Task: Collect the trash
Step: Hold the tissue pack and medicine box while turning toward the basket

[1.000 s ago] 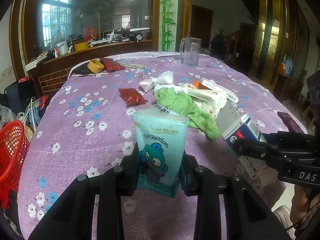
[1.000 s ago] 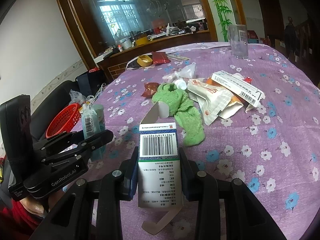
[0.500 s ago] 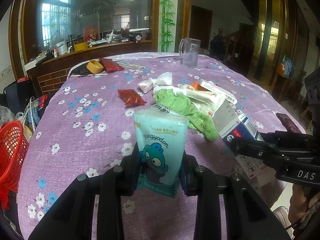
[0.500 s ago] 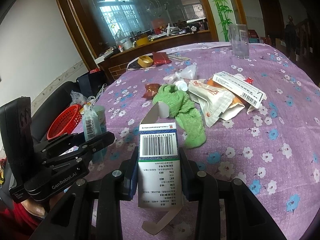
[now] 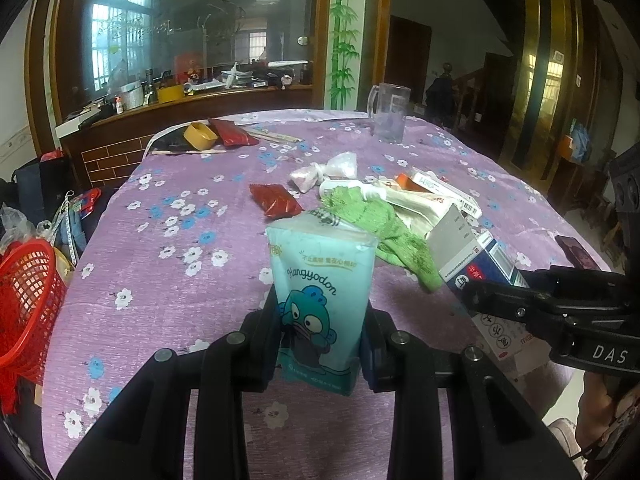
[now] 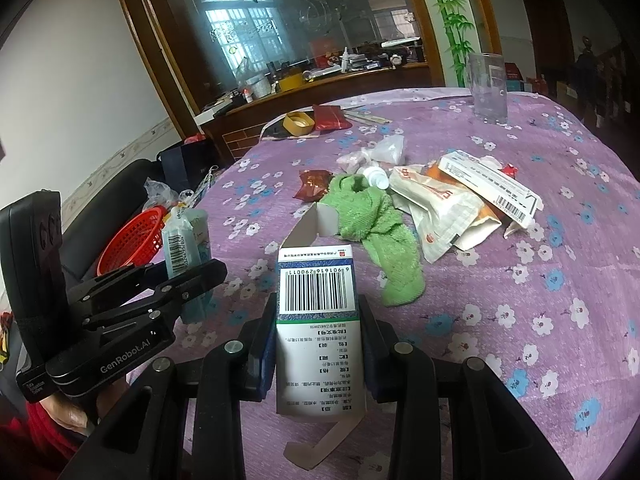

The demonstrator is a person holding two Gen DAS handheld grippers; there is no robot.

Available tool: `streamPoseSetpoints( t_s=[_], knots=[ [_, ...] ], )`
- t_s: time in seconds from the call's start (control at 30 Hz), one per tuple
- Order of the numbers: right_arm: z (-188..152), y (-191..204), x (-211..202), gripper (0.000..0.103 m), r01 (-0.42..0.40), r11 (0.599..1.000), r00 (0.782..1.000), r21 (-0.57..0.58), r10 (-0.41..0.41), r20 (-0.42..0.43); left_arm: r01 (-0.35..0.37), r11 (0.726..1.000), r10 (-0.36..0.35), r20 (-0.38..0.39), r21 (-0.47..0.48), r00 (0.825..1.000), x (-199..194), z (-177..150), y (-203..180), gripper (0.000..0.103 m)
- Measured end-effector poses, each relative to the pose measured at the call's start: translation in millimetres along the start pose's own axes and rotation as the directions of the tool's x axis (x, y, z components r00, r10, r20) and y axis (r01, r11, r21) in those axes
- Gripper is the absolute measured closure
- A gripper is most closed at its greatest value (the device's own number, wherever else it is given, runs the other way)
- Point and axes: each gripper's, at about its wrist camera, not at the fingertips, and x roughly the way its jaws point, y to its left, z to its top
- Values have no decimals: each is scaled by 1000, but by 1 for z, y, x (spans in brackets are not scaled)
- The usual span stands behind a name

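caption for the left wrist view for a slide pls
Left gripper clamps a pale teal cartoon-fish tissue pack above the purple floral tablecloth, red plastic mesh basket at left.

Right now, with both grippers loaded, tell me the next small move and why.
Probably swing the left gripper, clamped on the teal tissue pack, toward the red basket off the table's left edge and release there. The right gripper already holds the open medicine box, so neither can pick more.
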Motion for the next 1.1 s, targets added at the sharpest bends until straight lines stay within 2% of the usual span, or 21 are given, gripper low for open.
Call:
streamPoseSetpoints(
  t_s=[1.1],
  knots=[
    [24, 32, 21, 65, -47, 997, 999, -64, 45, -28, -58, 995, 62, 53, -81, 997, -27, 8, 49, 71]
  ],
)
